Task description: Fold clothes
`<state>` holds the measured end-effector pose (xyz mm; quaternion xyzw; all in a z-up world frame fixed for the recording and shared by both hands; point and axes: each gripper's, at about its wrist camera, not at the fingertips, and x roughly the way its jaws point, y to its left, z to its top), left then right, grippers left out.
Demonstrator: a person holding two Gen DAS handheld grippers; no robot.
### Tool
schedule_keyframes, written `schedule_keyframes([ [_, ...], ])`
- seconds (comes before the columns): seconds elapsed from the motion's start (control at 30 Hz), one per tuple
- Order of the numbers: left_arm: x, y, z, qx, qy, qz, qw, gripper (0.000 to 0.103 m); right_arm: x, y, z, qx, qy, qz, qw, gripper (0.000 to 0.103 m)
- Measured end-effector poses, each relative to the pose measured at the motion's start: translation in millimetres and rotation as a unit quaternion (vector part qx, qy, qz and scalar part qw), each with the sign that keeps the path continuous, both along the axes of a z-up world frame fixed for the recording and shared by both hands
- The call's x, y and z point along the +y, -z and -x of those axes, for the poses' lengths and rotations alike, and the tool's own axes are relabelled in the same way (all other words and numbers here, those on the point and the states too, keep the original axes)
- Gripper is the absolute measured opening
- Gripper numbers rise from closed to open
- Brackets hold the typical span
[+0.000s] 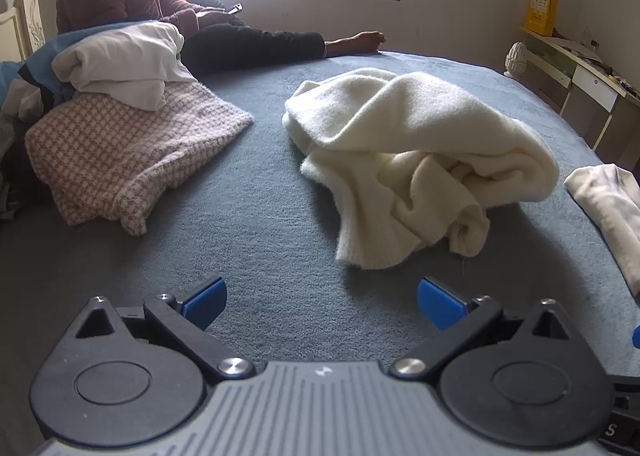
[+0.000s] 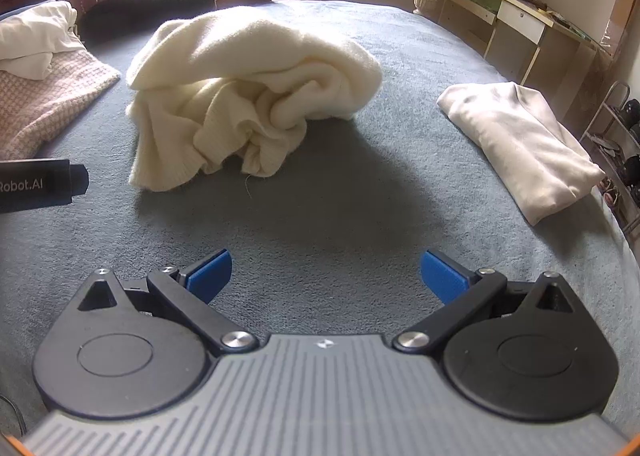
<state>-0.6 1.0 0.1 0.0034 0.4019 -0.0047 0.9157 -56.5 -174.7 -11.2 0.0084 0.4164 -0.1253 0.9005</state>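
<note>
A crumpled cream knit sweater [image 1: 416,160] lies in a heap on the grey-blue bed cover [image 1: 260,236]; it also shows in the right wrist view [image 2: 248,96]. My left gripper [image 1: 322,302] is open and empty, a short way in front of the sweater's hem. My right gripper [image 2: 326,276] is open and empty, also short of the sweater, above bare cover [image 2: 340,196]. The left gripper's black body [image 2: 40,184] shows at the left edge of the right wrist view.
A folded white garment [image 2: 524,144] lies to the right. A pink houndstooth garment [image 1: 120,152] with white clothes [image 1: 128,60] on top lies left. A person [image 1: 224,36] sits at the far side. A desk [image 2: 520,20] and shoe rack [image 2: 616,152] stand right of the bed.
</note>
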Motion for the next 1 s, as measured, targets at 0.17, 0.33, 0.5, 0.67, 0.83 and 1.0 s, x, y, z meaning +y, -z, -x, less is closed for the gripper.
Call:
schedule_keyframes([
  [0.17, 0, 2, 0, 0.003, -0.008, 0.010, 0.9999, 0.102, 4, 2, -4, 0.009, -0.005, 0.016, 1.000, 0.102],
  [0.33, 1, 0, -3, 0.005, -0.002, 0.008, 1.0000, 0.102, 2, 2, -3, 0.005, -0.007, 0.020, 1.000, 0.102],
  [0.5, 7, -3, -6, 0.000, -0.002, 0.014, 0.9999, 0.102, 3, 1, -3, 0.001, -0.006, 0.023, 1.000, 0.102],
  [0.67, 10, -3, -6, 0.001, -0.003, 0.023, 0.9997, 0.102, 1, 0, -1, -0.004, -0.001, 0.023, 1.000, 0.102],
  [0.83, 9, -6, -3, -0.014, 0.000, 0.018, 0.9997, 0.103, -1, -2, -1, -0.009, 0.005, 0.022, 1.000, 0.102],
  [1.0, 9, -7, 2, -0.034, -0.001, 0.009, 0.9994, 0.103, -4, -3, 1, -0.014, 0.009, 0.020, 1.000, 0.102],
])
